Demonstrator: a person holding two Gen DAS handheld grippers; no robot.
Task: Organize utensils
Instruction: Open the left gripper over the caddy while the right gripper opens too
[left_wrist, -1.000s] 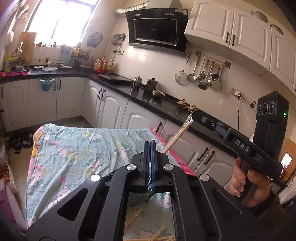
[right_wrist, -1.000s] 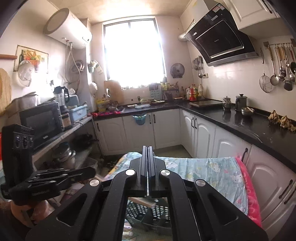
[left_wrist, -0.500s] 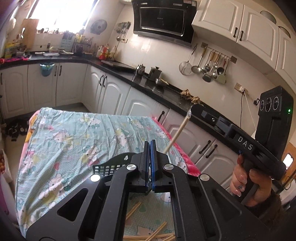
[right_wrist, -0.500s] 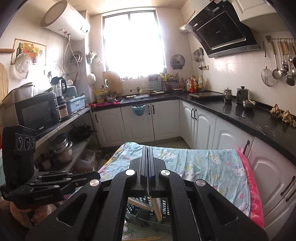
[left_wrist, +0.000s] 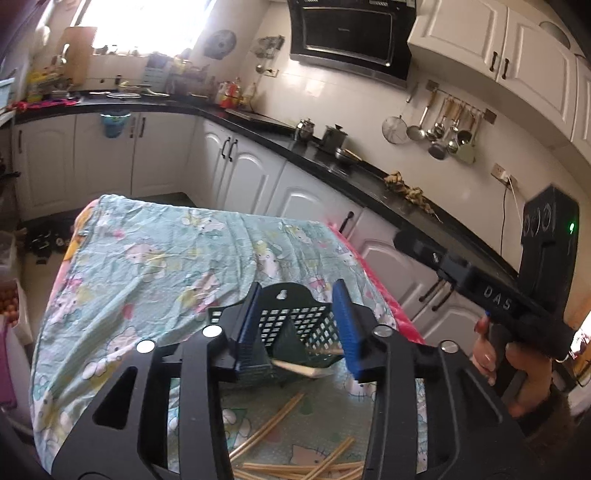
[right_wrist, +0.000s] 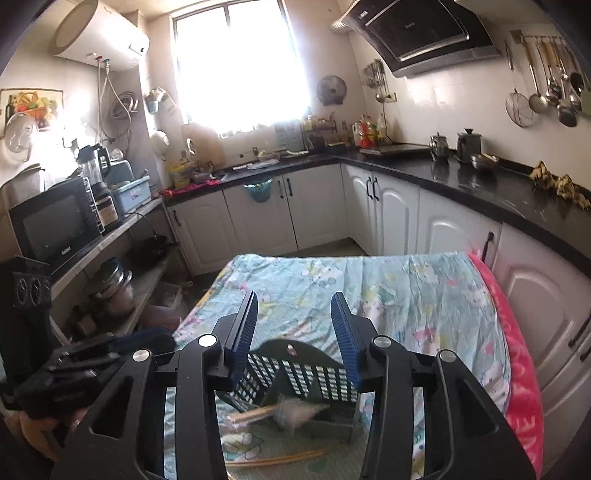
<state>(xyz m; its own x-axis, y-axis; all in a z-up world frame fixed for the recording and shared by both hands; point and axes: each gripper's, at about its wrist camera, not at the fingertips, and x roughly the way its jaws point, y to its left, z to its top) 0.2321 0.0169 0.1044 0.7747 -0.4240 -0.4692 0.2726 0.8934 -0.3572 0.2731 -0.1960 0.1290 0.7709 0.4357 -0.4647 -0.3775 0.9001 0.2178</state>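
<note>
Both jaws now opening, chopstick (right_wrist: 258, 415) dropped into basket (right_wrist: 295, 373)

Daylight blowing out the kitchen window (right_wrist: 240, 66), glare on the wall tiles (right_wrist: 458, 92), strong fisheye bending, dark vignetted corners, slight motion blur low in frame

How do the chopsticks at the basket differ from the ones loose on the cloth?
The wrapped chopsticks lie bundled in clear film, propped against the green basket; the loose chopsticks are bare, scattered and crossing, flat on the cloth nearer the camera. Both are pale wood, and neither is between either gripper's opening jaws.
</note>
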